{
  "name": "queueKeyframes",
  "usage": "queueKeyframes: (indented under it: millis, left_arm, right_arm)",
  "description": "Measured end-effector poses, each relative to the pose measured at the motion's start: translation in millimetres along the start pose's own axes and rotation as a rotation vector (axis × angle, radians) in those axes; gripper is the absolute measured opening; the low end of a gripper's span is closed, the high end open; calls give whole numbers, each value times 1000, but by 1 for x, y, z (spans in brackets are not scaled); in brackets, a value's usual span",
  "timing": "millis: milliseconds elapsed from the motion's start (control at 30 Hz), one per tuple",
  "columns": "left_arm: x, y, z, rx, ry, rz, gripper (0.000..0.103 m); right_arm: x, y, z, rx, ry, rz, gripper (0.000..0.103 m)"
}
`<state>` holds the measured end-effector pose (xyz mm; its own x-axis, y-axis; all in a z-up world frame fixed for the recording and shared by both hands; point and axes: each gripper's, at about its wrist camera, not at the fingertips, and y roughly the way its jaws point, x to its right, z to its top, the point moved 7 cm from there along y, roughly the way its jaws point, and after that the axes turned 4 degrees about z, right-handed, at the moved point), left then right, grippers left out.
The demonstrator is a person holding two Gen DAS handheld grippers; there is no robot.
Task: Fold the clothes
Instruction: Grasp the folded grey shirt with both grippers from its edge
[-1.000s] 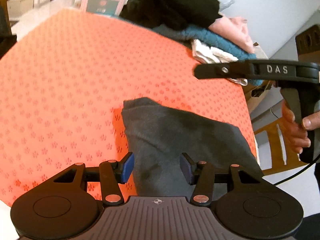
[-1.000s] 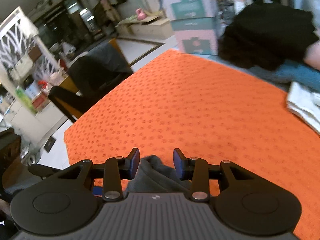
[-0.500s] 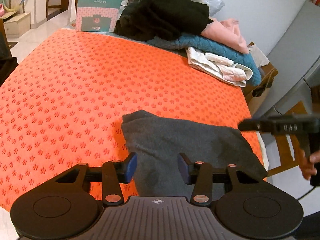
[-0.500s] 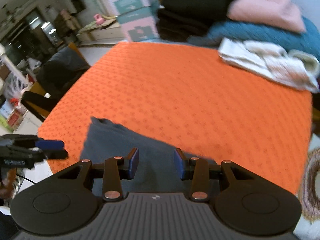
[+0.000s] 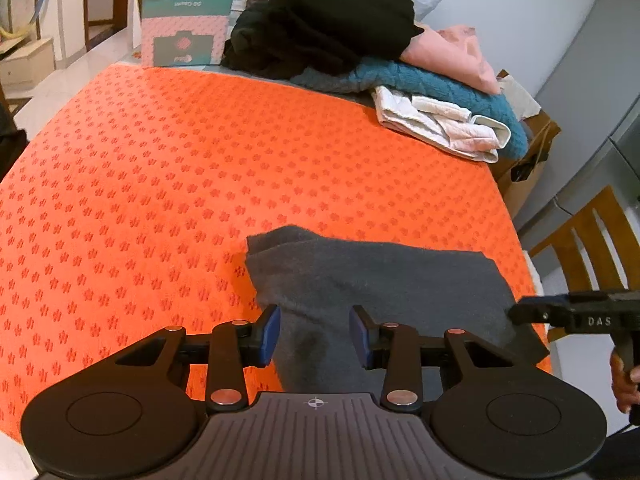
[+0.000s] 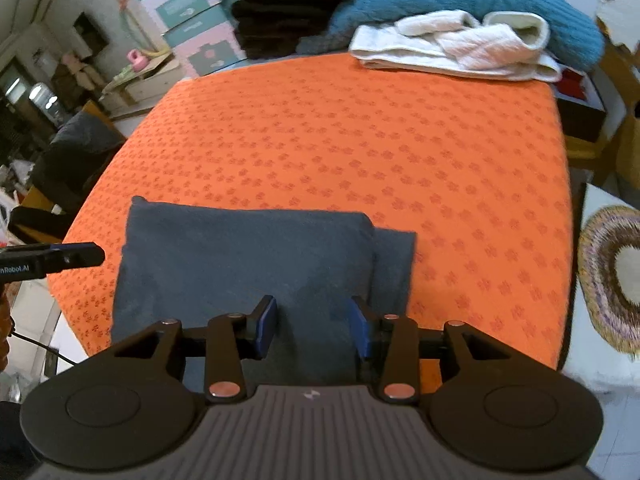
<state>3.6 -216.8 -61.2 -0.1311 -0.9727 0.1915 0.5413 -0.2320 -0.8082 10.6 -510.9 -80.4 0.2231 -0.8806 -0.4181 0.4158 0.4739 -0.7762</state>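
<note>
A folded dark grey garment (image 5: pixel 372 280) lies flat on the orange patterned cloth (image 5: pixel 200 168) at the table's near edge; it also shows in the right wrist view (image 6: pixel 248 256), with a lower layer sticking out on its right. My left gripper (image 5: pixel 314 336) is open and empty above the garment's near left part. My right gripper (image 6: pixel 312 328) is open and empty above the garment's near edge. The right gripper also shows at the right edge of the left wrist view (image 5: pixel 576 314), off the garment's right corner.
A pile of folded clothes stands at the far side: black (image 5: pixel 324 28), pink (image 5: pixel 452 56), teal (image 5: pixel 420 84) and white (image 5: pixel 440 128). Pink and teal boxes (image 5: pixel 184 28) stand behind the table. A wooden chair (image 5: pixel 588 240) is to the right. A woven mat (image 6: pixel 612 280) lies on the floor.
My right gripper swung back from over the table to the garment's near right side and dropped lower. The left gripper stayed over the garment. The garment now lies flat.
</note>
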Motion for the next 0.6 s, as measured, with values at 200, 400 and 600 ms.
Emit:
queueKeyframes:
  millis: [200,400,600]
  left_arm:
    - [9,30,2,-19,39,5,41]
    - [12,42,-2,-52,43,15,45]
    - [0,27,-13,-77,-36,-11,74]
  right_arm:
    - [11,7,-3,13,41,-9,61]
    - [11,18,-2,11,73,39,27]
    - [8,27,-4,-4,-16,-22,41]
